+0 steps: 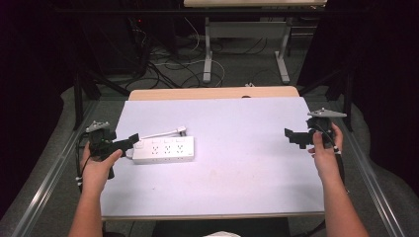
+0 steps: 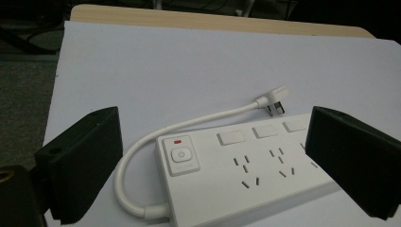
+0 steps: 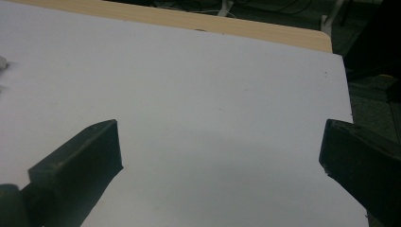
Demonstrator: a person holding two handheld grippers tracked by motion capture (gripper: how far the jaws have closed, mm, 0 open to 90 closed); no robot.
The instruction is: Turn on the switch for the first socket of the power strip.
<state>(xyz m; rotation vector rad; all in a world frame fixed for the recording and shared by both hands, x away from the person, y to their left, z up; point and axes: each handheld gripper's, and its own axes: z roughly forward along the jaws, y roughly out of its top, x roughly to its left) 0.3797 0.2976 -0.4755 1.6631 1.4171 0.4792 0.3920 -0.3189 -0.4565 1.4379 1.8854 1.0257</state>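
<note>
Left claw (image 2: pixel 213 170) stands wide, its jaws straddling the switch end of the white power strip (image 1: pixel 165 150) without touching it; right claw (image 3: pixel 220 175) is also wide and empty over bare surface (image 1: pixel 247 148), well apart from the strip. The strip lies flat at the left of the surface, its short cable (image 2: pixel 189 125) looping round to a plug (image 2: pixel 276 99) just beyond it. It looks a rigid plastic block, moderately light and smooth, so likely to slide if nudged. Across the narrow width of the body seems the firmest hold; the cable is stiff but springy, a poorer place to grip.
</note>
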